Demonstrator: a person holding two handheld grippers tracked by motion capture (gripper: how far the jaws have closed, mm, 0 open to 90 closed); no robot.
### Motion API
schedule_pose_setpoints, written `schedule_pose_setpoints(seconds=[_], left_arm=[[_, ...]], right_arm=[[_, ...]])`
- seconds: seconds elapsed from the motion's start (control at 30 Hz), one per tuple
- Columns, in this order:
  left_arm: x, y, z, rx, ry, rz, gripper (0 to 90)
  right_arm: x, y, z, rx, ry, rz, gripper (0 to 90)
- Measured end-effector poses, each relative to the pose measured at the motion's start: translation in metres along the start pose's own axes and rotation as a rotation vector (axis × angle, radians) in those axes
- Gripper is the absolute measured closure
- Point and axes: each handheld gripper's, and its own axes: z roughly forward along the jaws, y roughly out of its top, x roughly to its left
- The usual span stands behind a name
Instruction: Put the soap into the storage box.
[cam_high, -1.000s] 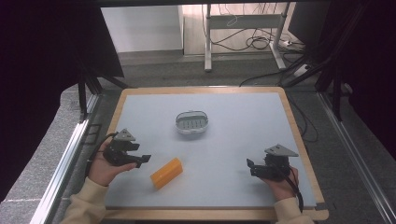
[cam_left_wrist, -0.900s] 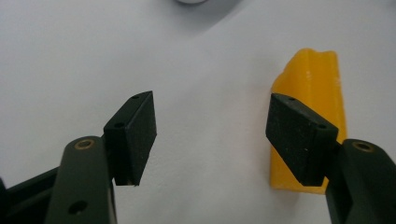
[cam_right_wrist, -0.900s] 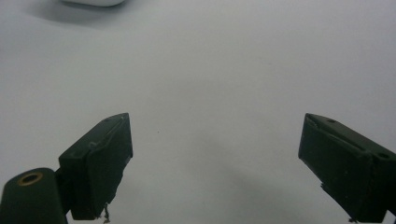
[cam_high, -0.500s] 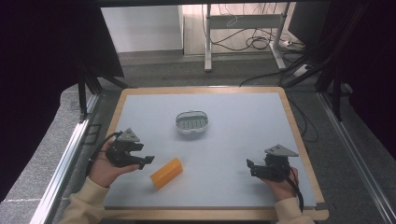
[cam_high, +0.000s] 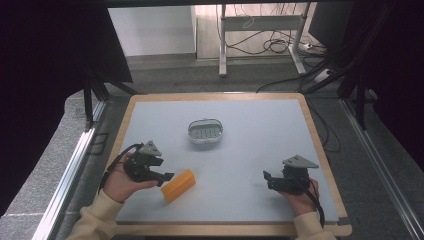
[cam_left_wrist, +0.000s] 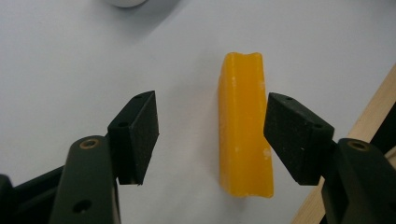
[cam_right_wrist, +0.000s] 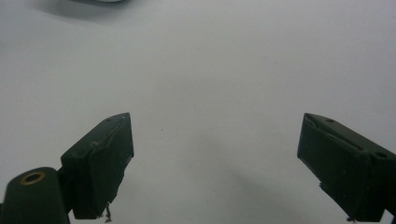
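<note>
Between left hand-held gripper (cam_left_wrist: 212, 135) jaws: yellow block (cam_left_wrist: 245, 126).

Cream sleeves (cam_high: 100, 220) meet two black grippers, left (cam_high: 161, 176) and right (cam_high: 267, 180) (each topped by a grey plate), trailing black cables.

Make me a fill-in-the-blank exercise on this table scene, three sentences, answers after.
1. The yellow-orange rectangular soap-like bar lies between the open jaws of the ______ tool.
2. The small white oval dish with a slotted floor sits farther from the person than the bar, near the ______ of the pale grey table mat.
3. The right tool has its jaws ______, with bare mat between them.

Missing words: left; middle; open
</note>
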Motion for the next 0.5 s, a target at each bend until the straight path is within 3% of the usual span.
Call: schedule_pose_setpoints(seconds=[0.5], left_arm=[[-0.01,0.004,0.019,0.058,-0.008,0.022,35.1]], right_arm=[[0.0,-0.001,0.002,0.016,-0.009,-0.006,11.0]])
